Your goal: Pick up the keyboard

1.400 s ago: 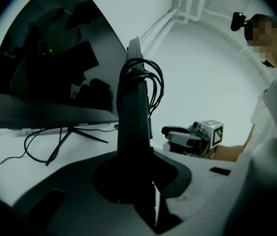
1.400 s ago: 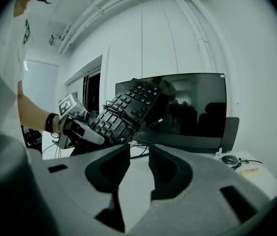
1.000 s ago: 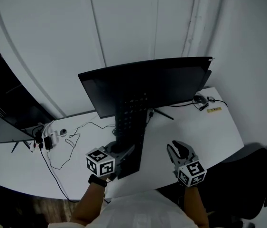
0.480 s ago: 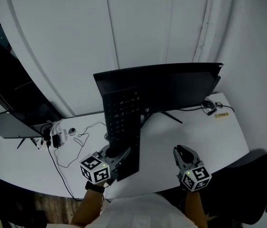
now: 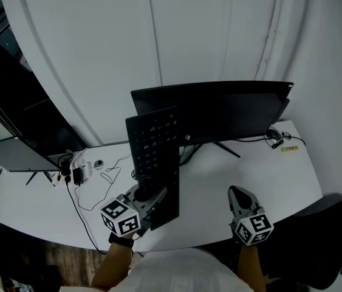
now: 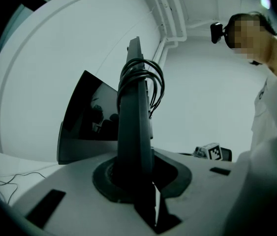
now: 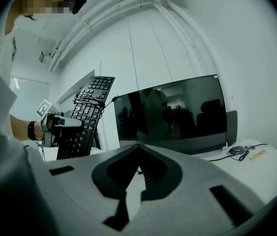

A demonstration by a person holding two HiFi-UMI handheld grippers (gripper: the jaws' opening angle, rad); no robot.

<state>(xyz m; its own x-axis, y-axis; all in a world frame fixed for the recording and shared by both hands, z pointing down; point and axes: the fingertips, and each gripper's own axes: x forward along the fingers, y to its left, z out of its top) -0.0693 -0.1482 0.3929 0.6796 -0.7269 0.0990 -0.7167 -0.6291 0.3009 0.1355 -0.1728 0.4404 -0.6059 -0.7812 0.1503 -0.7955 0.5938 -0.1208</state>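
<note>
1. The left tongs (image 6: 136, 167) are clamped on the keyboard (image 6: 134, 122). The left gripper view shows the board edge-on, wedged between the two jaws near its lower end.
2. The right tongs (image 7: 138, 170) have just been closing and now sit shut with nothing between them. They hover low over the desk (image 5: 219, 175), well apart from the keyboard.
3. In the head view the keyboard (image 5: 153, 157) stands on end, nearly upright, key side turned toward the right tongs (image 5: 239, 194). It rises from the left tongs (image 5: 157, 198) in front of the monitor (image 5: 219, 111). Its lower end looks clear of the desk, so the lift seems largely done.
4. Its cable (image 6: 143, 77) is wound in a bundle round the upper part.
5. Judged as a thing to carry, it looks stiff, fairly light and smooth-sided. Held by one end alone, its length would lever against the pads, and the cable bundle adds weight far from the grip.
6. The flat frame edge looks a safer hold than the keys, which give under pressure. A second hold further up would likely steady it.
</note>
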